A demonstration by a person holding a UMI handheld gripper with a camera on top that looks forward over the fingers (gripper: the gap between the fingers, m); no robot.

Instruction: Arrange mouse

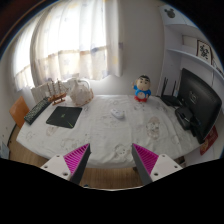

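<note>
White mouse sits far beyond the spread, empty tongs; reaching across the cluttered bench risks knocking neighbours.

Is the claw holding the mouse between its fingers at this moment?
No. The claw is open with nothing between its fingers, and the small white mouse lies on the table beyond them.
</note>
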